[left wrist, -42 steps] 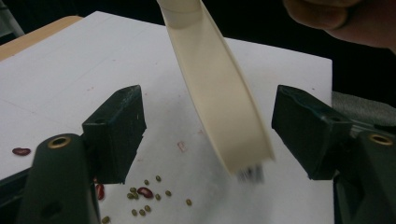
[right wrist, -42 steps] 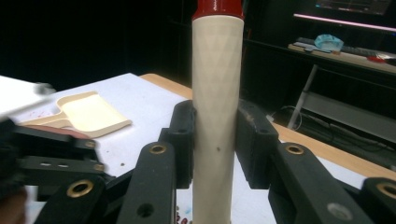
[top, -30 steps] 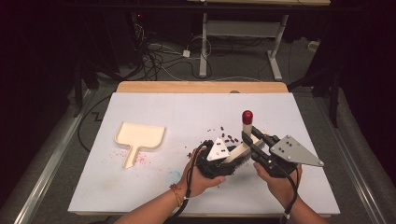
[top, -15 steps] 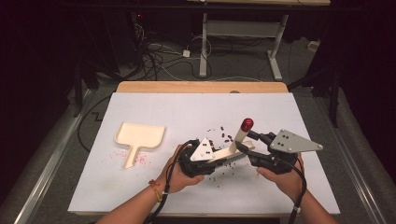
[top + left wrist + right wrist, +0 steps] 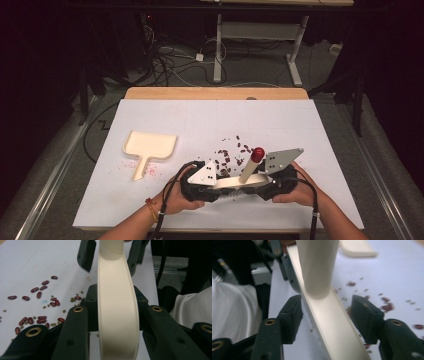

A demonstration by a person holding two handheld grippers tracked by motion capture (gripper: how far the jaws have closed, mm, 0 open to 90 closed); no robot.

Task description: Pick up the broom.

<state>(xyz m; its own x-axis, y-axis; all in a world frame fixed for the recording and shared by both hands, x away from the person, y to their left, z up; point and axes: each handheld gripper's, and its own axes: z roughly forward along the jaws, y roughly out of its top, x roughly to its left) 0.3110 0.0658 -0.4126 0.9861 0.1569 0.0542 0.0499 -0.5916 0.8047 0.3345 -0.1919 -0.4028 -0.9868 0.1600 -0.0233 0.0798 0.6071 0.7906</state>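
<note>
Brush [image 5: 240,181] clamped by left gripper [image 5: 212,184], right gripper [image 5: 260,184] parted around it; one dustpan [image 5: 149,146] nearby.

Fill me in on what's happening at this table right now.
A person is working a cream hand brush with a red-tipped handle over the white table. The left gripper is shut on the brush's back, while the right gripper has just been opening, its pads standing clear of the brush between them. Red beans and small green ones lie scattered beyond the brush, and a cream dustpan waits off to the left.
</note>
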